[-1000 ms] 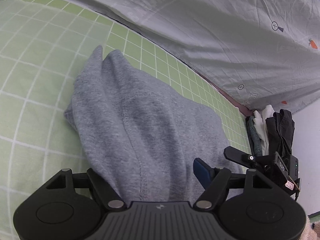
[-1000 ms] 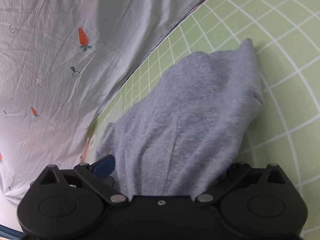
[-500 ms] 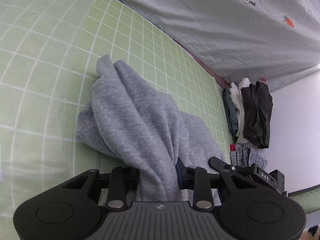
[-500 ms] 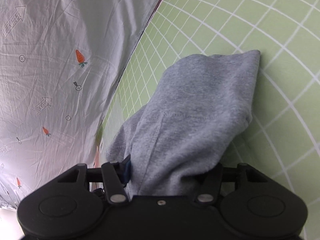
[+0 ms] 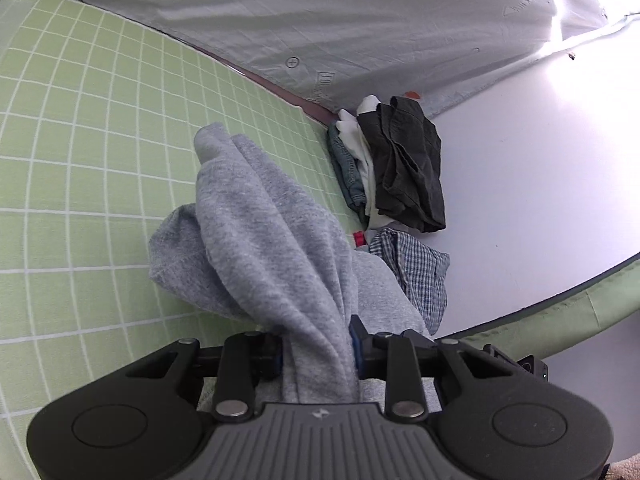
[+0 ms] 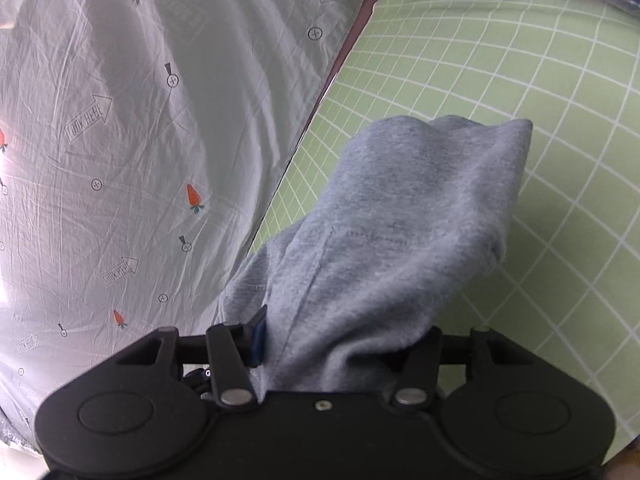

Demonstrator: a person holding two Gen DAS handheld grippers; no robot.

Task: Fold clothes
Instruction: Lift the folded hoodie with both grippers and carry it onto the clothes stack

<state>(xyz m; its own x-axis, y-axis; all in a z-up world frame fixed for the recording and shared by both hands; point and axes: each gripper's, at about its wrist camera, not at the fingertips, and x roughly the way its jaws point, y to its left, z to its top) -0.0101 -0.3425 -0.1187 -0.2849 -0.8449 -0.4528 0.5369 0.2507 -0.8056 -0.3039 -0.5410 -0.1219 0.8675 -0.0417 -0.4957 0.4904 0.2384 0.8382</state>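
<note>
A grey fleece garment (image 5: 260, 240) hangs bunched over the green checked bed sheet (image 5: 80, 160). My left gripper (image 5: 316, 350) is shut on a gathered fold of it, the cloth pinched between the blue pads. In the right wrist view the same grey garment (image 6: 392, 232) drapes forward from my right gripper (image 6: 340, 344), which is shut on its near edge. The cloth hides the right-hand finger there. The far end of the garment rests on the sheet (image 6: 520, 80).
A stack of folded clothes (image 5: 400, 168), dark on top, sits at the sheet's far edge by a white wall. A checked blue shirt (image 5: 420, 272) lies beside it. A pale quilt with carrot prints (image 6: 140, 140) borders the sheet.
Both grippers went from open around the cloth to shut on it. They have lifted the garment and swung toward the clothes stack, bunching the cloth into a narrow hanging fold.
</note>
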